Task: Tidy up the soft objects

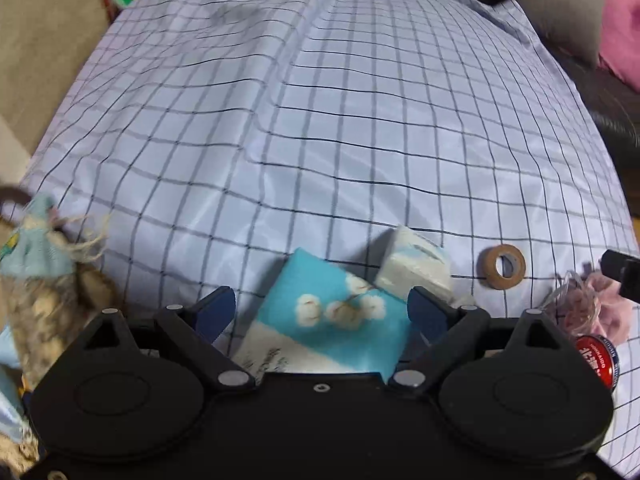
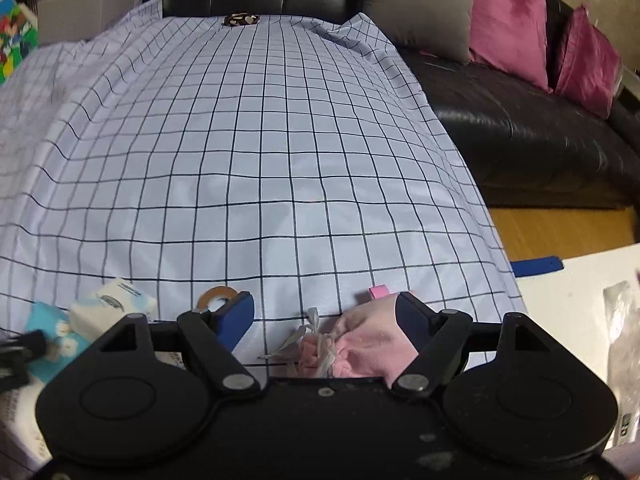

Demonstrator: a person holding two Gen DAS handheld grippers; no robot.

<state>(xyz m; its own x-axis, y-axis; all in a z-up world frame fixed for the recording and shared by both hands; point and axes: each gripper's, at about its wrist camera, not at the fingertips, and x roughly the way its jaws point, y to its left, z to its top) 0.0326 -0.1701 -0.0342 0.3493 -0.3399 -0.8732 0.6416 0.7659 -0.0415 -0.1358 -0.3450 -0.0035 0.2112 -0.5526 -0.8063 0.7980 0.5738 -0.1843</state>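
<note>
Left wrist view:
Cloth: pale checked sheet (image 1: 360,128), thin and glossy, dark grid lines, creased along a ridge running up the middle.
Left gripper: (image 1: 320,310) black linkage arms, blue pads; jaws spread wide, nothing clamped.
Tissue pack: (image 1: 340,312) flat soft rectangle, turquoise wrapper with white cotton-flower print, lying between the spread fingers, not pinched.
Second pack: (image 1: 416,268) white and pale blue, plump block, touching the far right corner of the tissue pack.
Tape roll: (image 1: 502,267) brown ring, flat on the cloth, right of the second pack.
Pouch: (image 1: 588,304) pink, gathered fabric with shiny ribbon, far right.
Tin: (image 1: 598,360) round, red lid, near edge at right.
Doll: (image 1: 44,268) fuzzy, light blue knit, straw-like strands, far left.

Right wrist view:
Right gripper: (image 2: 326,318) jaws wide apart, gripping nothing.
Pouch: (image 2: 360,344) soft pink fleece, puckered neck tied with pale ribbon, between the fingers, resting against the right one.
Tape roll: (image 2: 218,296) just behind the left finger.
Cushions: (image 2: 508,16) satin magenta, on a black leather sofa (image 2: 520,132).
</note>
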